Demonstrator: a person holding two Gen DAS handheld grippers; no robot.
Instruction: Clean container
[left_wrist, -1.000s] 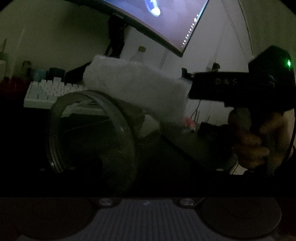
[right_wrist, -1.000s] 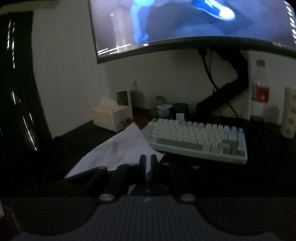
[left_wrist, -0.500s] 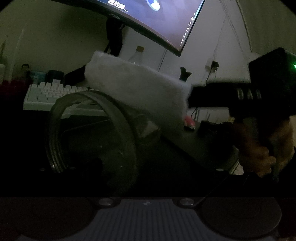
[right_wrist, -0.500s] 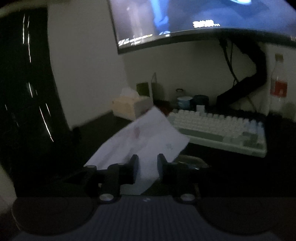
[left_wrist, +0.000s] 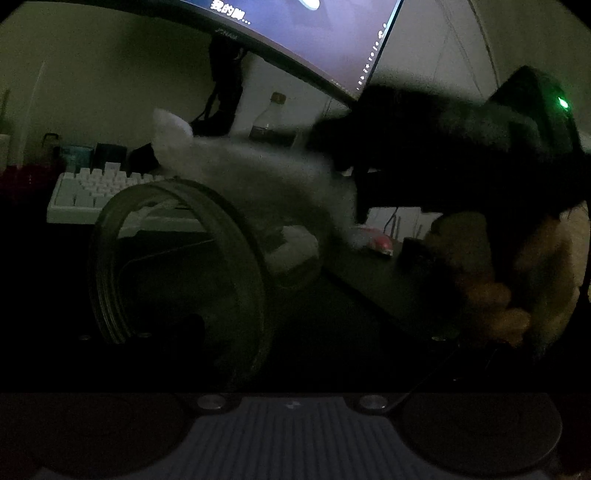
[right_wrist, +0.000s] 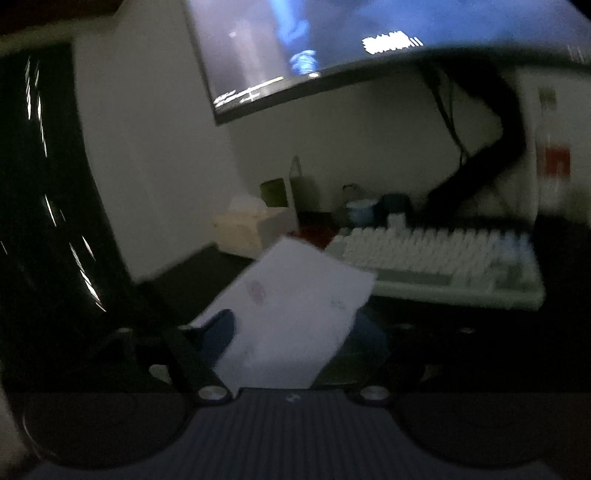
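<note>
A clear round container (left_wrist: 243, 258) lies on its side close to the left wrist camera, its open mouth turned left. My left gripper (left_wrist: 291, 306) is shut on it, though its fingers are lost in the dark. A white cloth (left_wrist: 258, 173) lies limp across the container's top. My right gripper (left_wrist: 351, 177) reaches in from the right at the cloth's end, held by a hand (left_wrist: 487, 288). In the right wrist view the right gripper (right_wrist: 295, 332) has its jaws opening, with the cloth (right_wrist: 295, 314) lying loose between the parted fingers.
The room is dim. A white keyboard (left_wrist: 96, 192) (right_wrist: 443, 266) lies on the dark desk below a lit monitor (left_wrist: 314, 44). A bottle (left_wrist: 269, 125) stands by the monitor arm. A tissue box (right_wrist: 251, 229), mugs (right_wrist: 362, 212) and a small red object (left_wrist: 376, 240) sit on the desk.
The right gripper's jaws went from shut on the cloth to parted. The cloth, held stretched above the container before, has sagged onto it. The right gripper came closer in the left wrist view.
</note>
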